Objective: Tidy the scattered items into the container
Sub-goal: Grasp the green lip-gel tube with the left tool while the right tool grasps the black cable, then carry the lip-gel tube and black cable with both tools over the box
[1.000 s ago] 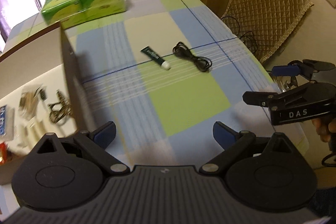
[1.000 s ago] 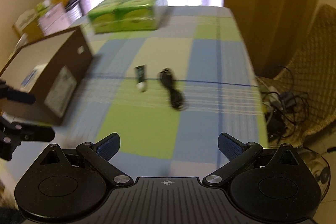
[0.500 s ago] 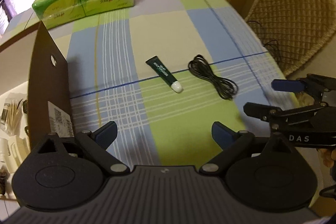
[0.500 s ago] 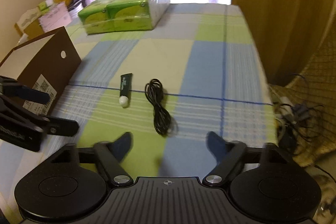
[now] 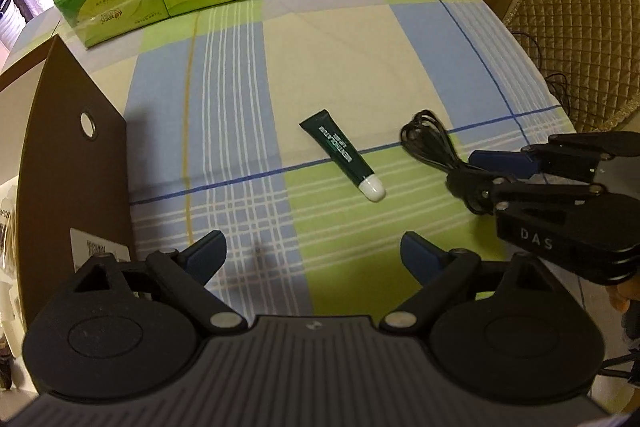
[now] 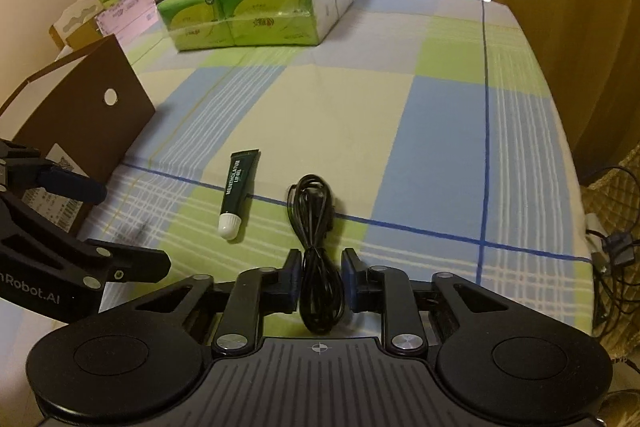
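— Looking along the right gripper (image 6: 320, 277), what sits between its blue pads?

— The coiled black cable (image 6: 316, 227), lying on the checked tablecloth (image 6: 432, 131). The fingers stand narrow on either side of its near end; whether they already pinch it I cannot quite tell, though they look to be touching it.

— And the left gripper (image 5: 312, 253)?

— Spread wide with nothing between its fingers, hovering over the cloth near the brown cardboard box (image 5: 76, 187), which stands at the table's left side.

— Anything else loose?

— A dark green tube (image 5: 342, 159) with a white cap lies just beside the cable, apart from it, cap toward the grippers. At the far end sits a green wrapped pack of tissues (image 6: 260, 15). A quilted chair (image 5: 576, 19) stands off the table's right edge.
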{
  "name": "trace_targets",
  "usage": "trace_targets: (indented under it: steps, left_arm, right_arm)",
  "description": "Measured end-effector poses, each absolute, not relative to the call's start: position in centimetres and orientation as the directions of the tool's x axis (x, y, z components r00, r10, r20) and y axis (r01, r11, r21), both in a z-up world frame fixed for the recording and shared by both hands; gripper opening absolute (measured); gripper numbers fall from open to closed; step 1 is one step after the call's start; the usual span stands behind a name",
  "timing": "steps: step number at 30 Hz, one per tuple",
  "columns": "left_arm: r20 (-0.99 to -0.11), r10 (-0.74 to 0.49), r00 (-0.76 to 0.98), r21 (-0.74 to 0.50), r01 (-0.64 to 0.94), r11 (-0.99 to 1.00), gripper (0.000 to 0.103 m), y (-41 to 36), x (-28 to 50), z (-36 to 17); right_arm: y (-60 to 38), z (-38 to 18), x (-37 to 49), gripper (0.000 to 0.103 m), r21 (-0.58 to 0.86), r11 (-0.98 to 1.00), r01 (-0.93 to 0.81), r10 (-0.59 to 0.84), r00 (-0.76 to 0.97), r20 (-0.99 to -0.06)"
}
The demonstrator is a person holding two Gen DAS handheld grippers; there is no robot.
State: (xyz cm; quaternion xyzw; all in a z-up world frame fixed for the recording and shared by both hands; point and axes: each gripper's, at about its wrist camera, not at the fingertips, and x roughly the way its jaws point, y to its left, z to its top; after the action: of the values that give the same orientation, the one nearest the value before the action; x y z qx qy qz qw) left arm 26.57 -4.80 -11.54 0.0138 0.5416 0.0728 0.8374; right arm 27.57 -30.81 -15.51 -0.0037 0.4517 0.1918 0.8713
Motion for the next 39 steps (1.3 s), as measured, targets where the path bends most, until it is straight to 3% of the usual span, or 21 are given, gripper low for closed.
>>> trace_targets:
  steps: [6, 12, 17, 19, 25, 39]
  left_arm:
    - [-0.9, 0.137, 0.414, 0.105, -0.099, 0.989, 0.087, -5.1, 28.3, -11.8]
    - [-0.893, 0.129, 0.431, 0.101, -0.087, 0.991, 0.073, -6.2, 30.7, -12.6]
    - [-0.899, 0.135, 0.417, 0.099, -0.108, 0.989, 0.046, -6.1, 32.5, -14.4]
    - [-0.895, 0.119, 0.429, 0.076, -0.117, 0.99, 0.042, -5.8, 32.8, -14.8]
    - [-0.883, 0.09, 0.46, 0.049, -0.1, 0.994, 0.013, -5.6, 32.0, -14.7]
    - [-0.937, -0.005, 0.349, -0.014, -0.023, 1.0, 0.013, -5.8, 20.9, -13.9]
  right_arm:
    - [-32.1, -15.7, 27.9, 0.026, 0.146, 0.967, -0.211, 0.243, 0.57, -0.785]
    - [-35.1, -15.4, 28.1, 0.026, 0.169, 0.984, -0.058, 0.17, 0.595, -0.786]
    - [-36.1, -15.1, 27.9, 0.026, 0.175, 0.984, -0.033, 0.16, 0.596, -0.787]
    - [-36.2, -15.0, 27.7, 0.026, 0.175, 0.984, -0.034, 0.161, 0.599, -0.785]
    - [-35.6, -15.2, 27.1, 0.026, 0.16, 0.985, -0.067, 0.168, 0.601, -0.782]
    - [-33.4, -14.6, 20.3, 0.026, 0.199, 0.967, -0.158, 0.252, 0.495, -0.832]
